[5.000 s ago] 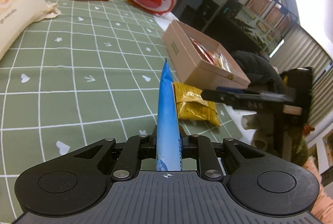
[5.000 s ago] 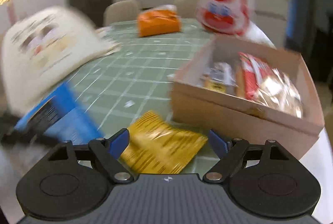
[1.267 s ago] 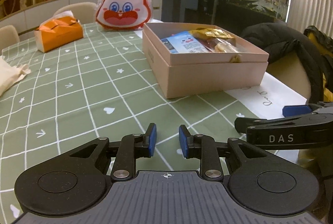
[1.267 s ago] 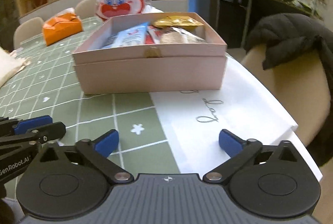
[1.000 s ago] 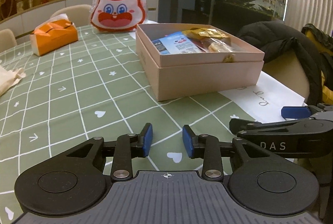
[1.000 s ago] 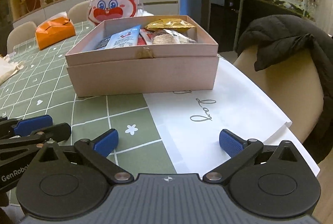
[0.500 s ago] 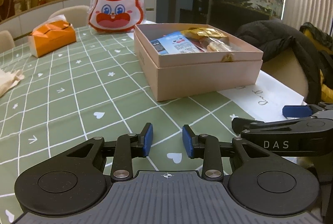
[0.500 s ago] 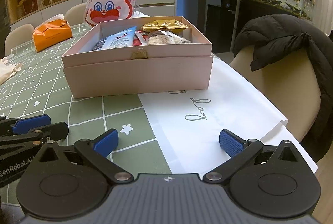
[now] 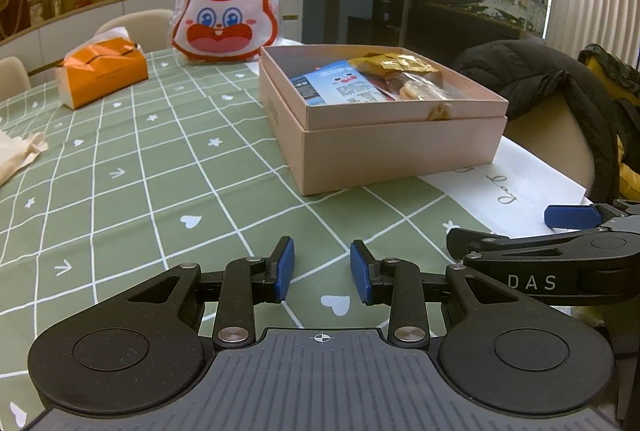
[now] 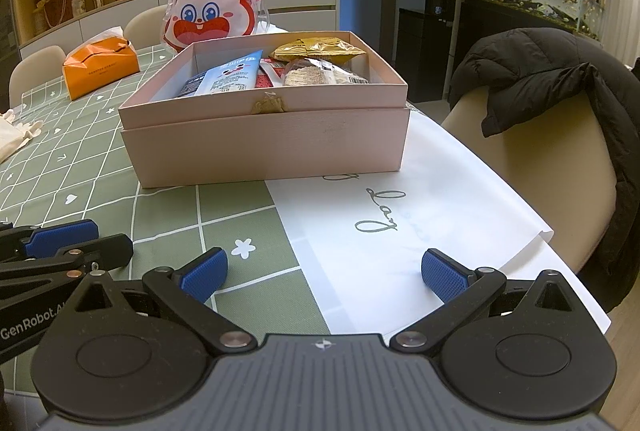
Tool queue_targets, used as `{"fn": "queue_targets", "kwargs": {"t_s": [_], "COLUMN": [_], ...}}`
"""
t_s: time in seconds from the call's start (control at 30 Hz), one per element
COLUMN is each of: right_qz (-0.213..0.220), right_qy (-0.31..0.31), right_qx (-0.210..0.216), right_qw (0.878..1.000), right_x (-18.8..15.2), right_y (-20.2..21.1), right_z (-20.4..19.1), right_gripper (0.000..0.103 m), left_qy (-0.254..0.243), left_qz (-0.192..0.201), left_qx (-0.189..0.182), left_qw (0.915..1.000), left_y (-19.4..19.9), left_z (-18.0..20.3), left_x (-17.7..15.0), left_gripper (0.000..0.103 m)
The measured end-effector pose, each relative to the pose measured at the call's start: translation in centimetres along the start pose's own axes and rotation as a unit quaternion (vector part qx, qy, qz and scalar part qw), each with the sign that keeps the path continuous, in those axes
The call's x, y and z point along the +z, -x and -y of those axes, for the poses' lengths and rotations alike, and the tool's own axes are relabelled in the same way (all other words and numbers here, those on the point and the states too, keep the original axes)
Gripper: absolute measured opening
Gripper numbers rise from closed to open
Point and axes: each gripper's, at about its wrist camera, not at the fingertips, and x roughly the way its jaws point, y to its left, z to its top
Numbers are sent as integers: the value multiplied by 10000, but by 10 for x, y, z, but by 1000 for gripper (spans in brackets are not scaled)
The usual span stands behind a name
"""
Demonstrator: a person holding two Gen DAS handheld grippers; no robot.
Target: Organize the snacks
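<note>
Ahead of both empty tools, the left tool (image 9: 322, 271) narrowly parted and the right tool (image 10: 324, 273) spread wide, sits the pink cardboard box (image 10: 264, 147) holding snack packets (image 10: 316, 65) on the green-checked bench (image 9: 132, 191).

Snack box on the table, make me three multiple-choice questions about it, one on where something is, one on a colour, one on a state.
1. Where does the blue packet lie?
A. inside the pink box
B. on the tablecloth
C. on the chair

2. What colour is the tissue box?
A. green
B. orange
C. black

3. How do the right gripper's jaws stand?
A. shut on a packet
B. shut on the box
C. open, empty

Answers:
1 A: the blue packet lies within the pink box walls.
2 B: the tissue box is orange.
3 C: the right gripper has a wide gap with only table behind it.
</note>
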Motion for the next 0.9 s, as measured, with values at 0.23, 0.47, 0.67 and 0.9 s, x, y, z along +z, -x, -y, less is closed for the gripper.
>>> {"fn": "queue_targets", "kwargs": {"t_s": [0.23,0.47,0.67,0.9], "right_qz": [0,1,1,2], "right_qy": [0,0,0,0], "right_qx": [-1,0,0,0], "right_qw": [10000,10000,10000,10000], "right_x": [0,0,0,0], "right_y": [0,0,0,0], "right_z": [0,0,0,0], "right_gripper": [103,103,103,103], "left_qy": [53,24,45,50], "left_qz": [2,-1,-2,-1], "left_qx": [-32,1,-15,-19], "left_qw": [10000,10000,10000,10000], "left_y": [1,0,1,1], "left_z": [-1,0,-1,-1], "left_x": [1,1,1,1], "left_gripper": [36,36,36,35]}}
